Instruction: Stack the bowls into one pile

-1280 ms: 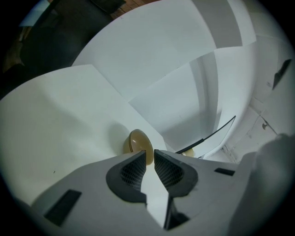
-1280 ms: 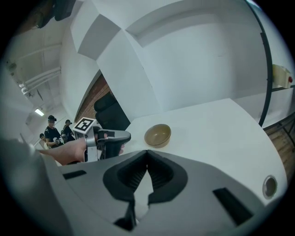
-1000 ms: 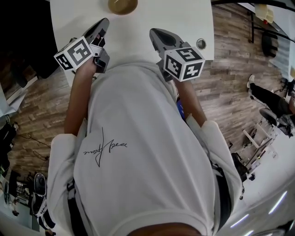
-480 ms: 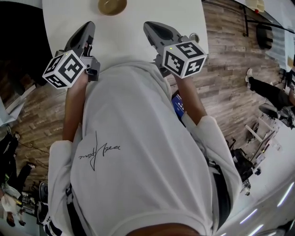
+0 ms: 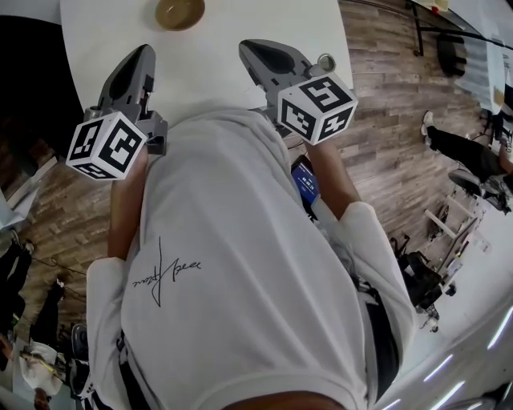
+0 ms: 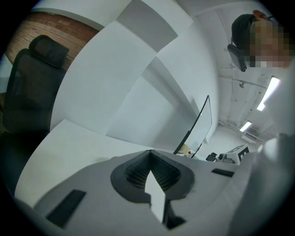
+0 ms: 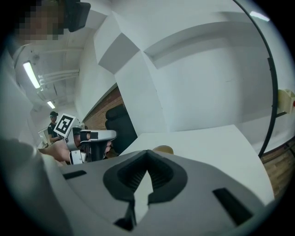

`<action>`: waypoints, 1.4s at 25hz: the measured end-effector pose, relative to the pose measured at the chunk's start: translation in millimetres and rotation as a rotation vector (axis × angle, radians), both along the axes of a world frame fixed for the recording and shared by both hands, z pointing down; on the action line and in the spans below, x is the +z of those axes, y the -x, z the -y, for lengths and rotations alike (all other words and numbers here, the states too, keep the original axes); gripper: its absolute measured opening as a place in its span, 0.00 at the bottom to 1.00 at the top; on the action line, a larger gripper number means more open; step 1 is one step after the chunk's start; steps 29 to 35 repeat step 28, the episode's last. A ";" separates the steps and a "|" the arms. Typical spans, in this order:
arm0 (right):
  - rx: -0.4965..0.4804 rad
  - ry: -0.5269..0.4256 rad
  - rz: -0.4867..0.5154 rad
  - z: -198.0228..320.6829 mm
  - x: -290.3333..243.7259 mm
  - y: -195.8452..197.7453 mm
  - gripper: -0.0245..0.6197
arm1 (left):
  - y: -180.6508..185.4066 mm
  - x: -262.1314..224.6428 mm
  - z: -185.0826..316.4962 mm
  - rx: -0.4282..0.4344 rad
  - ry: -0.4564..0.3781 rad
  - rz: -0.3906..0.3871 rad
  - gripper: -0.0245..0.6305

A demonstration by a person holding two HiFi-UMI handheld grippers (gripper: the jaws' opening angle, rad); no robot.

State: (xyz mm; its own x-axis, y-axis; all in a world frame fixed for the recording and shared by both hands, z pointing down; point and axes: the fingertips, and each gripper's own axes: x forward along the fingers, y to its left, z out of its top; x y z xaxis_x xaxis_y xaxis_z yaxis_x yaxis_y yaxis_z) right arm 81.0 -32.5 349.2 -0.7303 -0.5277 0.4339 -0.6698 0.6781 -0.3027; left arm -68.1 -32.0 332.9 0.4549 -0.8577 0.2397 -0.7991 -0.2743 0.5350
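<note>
Left claw (image 5: 139,53) and right claw (image 5: 250,48) are both pressed together, nothing in them, hanging either side of the brown bowl (image 5: 179,11) on the white worktop (image 5: 210,76).

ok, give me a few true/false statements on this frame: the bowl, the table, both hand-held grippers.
1. The right hand-held gripper grips a bowl. False: its jaws are together with nothing between them.
2. A brown bowl sits on the white table. True.
3. The left hand-held gripper is shut and empty. True.
4. The brown bowl lies between the person and the two grippers. False: it lies beyond both grippers' tips, farther out on the table.
5. The floor is grey carpet. False: it is wood-look planks.
</note>
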 end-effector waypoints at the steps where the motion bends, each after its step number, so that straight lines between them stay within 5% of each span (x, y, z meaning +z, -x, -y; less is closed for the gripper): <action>1: -0.003 -0.004 -0.003 -0.3 -1.1 0.3 0.05 | 0.4 -0.8 -0.4 -0.001 -0.002 0.002 0.05; 35: -0.044 0.011 -0.031 -5.1 -3.6 9.5 0.05 | 5.6 2.9 2.4 -0.001 -0.001 0.038 0.05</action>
